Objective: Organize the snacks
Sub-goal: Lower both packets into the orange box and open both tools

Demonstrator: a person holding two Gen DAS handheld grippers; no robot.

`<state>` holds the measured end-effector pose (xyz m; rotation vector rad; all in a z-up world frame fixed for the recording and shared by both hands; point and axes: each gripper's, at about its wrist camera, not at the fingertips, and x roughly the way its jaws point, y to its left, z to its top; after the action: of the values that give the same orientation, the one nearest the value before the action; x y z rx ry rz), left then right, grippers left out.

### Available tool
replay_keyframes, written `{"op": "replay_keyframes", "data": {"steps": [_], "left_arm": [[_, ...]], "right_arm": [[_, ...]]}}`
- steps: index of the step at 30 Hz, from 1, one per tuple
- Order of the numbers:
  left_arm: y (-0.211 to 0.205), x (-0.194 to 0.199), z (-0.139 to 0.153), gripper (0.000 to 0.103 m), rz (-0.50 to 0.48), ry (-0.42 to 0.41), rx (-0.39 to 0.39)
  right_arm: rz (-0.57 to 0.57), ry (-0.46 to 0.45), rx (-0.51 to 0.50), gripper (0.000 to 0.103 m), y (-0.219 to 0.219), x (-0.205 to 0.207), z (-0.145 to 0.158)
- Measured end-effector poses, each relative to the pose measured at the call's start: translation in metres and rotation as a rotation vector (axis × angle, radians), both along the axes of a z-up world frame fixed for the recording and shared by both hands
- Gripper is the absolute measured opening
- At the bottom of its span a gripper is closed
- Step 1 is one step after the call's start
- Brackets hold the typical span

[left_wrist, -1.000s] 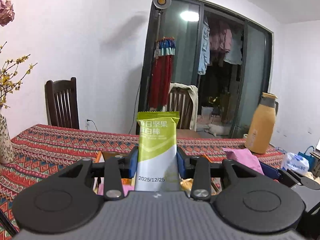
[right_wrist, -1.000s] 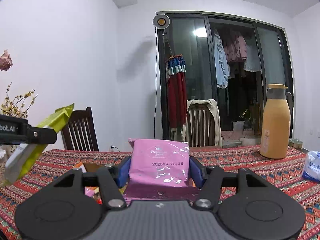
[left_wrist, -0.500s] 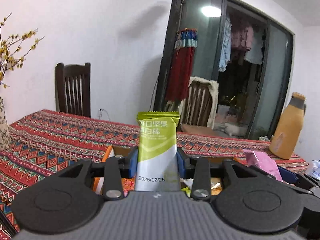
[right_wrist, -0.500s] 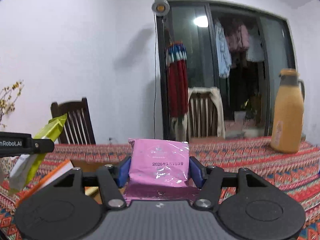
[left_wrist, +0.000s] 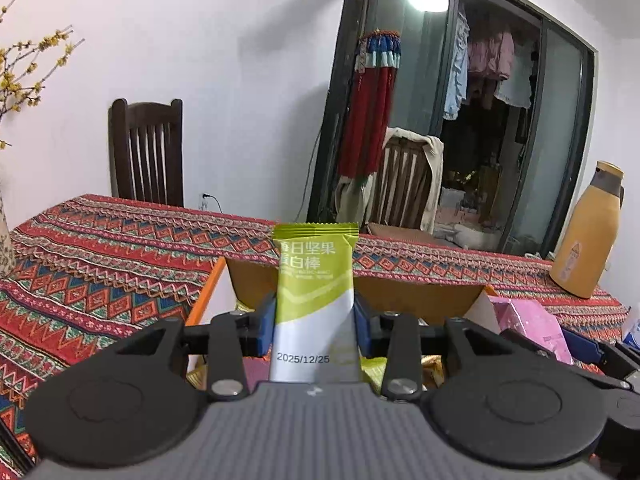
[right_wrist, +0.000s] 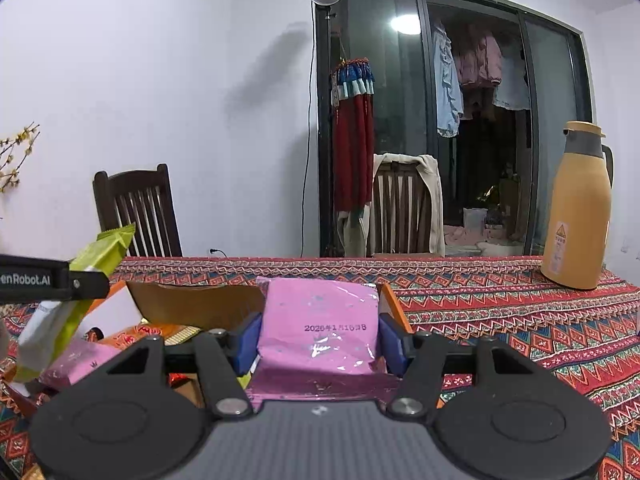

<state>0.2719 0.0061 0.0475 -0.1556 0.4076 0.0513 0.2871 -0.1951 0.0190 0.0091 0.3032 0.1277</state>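
My left gripper [left_wrist: 314, 326] is shut on a green and white snack bar packet [left_wrist: 314, 280], held upright over an open cardboard box [left_wrist: 420, 300] with orange flaps. My right gripper [right_wrist: 320, 340] is shut on a pink snack packet [right_wrist: 320, 320], held above the same box [right_wrist: 192, 304]. In the right wrist view the left gripper [right_wrist: 86, 280] and its green packet [right_wrist: 72, 312] hang at the left, over the box. Inside the box lie another pink packet [right_wrist: 76, 360] and several orange and yellow snacks [right_wrist: 132, 334]. The pink packet [left_wrist: 528, 324] in the right gripper shows at the right of the left wrist view.
A patterned red tablecloth [right_wrist: 500, 320] covers the table. A tall yellow thermos [right_wrist: 576, 208] stands at the back right. Two dark wooden chairs [left_wrist: 148, 152] stand behind the table, one draped with a garment [right_wrist: 404, 204]. A vase with yellow blossoms [left_wrist: 6, 240] is at the far left.
Both grippers have moved forward and down toward the box, still holding their packets. The box's inside and its snacks have come into view.
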Motion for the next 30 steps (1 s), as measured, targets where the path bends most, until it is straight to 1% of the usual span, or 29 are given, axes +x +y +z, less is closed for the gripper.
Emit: {"op": "replay_keyframes", "data": {"steps": [1, 2, 3, 4, 5, 6, 7, 8, 11, 14, 18, 24, 27, 30], "left_arm": [[0.0, 0.0, -0.001, 0.04, -0.003, 0.004, 0.001], [-0.001, 0.0, -0.002, 0.045, -0.004, 0.003, 0.003], [-0.001, -0.001, -0.002, 0.049, -0.006, -0.001, 0.005], [-0.002, -0.003, -0.002, 0.063, -0.002, -0.007, 0.005], [-0.001, -0.005, -0.001, 0.08, 0.006, -0.019, 0.004], [-0.001, -0.007, 0.001, 0.089, 0.016, -0.031, 0.002], [0.0, -0.01, 0.002, 0.102, 0.031, -0.044, 0.0], [0.001, -0.013, 0.003, 0.103, 0.043, -0.059, -0.009], [0.004, -0.02, 0.008, 0.103, 0.04, -0.078, -0.034], [0.003, -0.024, 0.011, 0.103, 0.043, -0.09, -0.034], [0.003, -0.026, 0.012, 0.103, 0.043, -0.093, -0.037], [0.001, -0.028, 0.013, 0.103, 0.039, -0.096, -0.035], [-0.002, -0.033, 0.019, 0.103, 0.032, -0.114, -0.029], [-0.009, -0.048, 0.028, 0.103, 0.03, -0.15, -0.013]], "right_arm": [[0.0, 0.003, 0.002, 0.06, 0.0, -0.001, 0.0], [0.002, 0.008, 0.005, 0.061, 0.0, -0.001, -0.001], [0.0, 0.007, 0.008, 0.064, -0.001, -0.001, 0.0], [-0.003, 0.007, 0.011, 0.068, -0.001, -0.002, 0.0], [-0.009, 0.005, 0.015, 0.083, -0.002, -0.003, 0.001], [-0.015, -0.001, 0.02, 0.097, -0.003, -0.004, 0.001], [-0.022, -0.008, 0.027, 0.101, -0.005, -0.006, 0.002], [-0.03, -0.015, 0.034, 0.103, -0.006, -0.008, 0.002], [-0.04, -0.017, 0.05, 0.103, -0.008, -0.011, 0.003], [-0.03, -0.015, 0.07, 0.103, -0.01, -0.016, 0.006], [-0.031, -0.027, 0.068, 0.103, -0.009, -0.02, 0.008], [-0.037, -0.011, 0.062, 0.103, -0.009, -0.017, 0.004], [-0.035, -0.024, 0.058, 0.103, -0.009, -0.019, 0.006], [-0.038, -0.043, 0.062, 0.103, -0.01, -0.025, 0.013]]}}
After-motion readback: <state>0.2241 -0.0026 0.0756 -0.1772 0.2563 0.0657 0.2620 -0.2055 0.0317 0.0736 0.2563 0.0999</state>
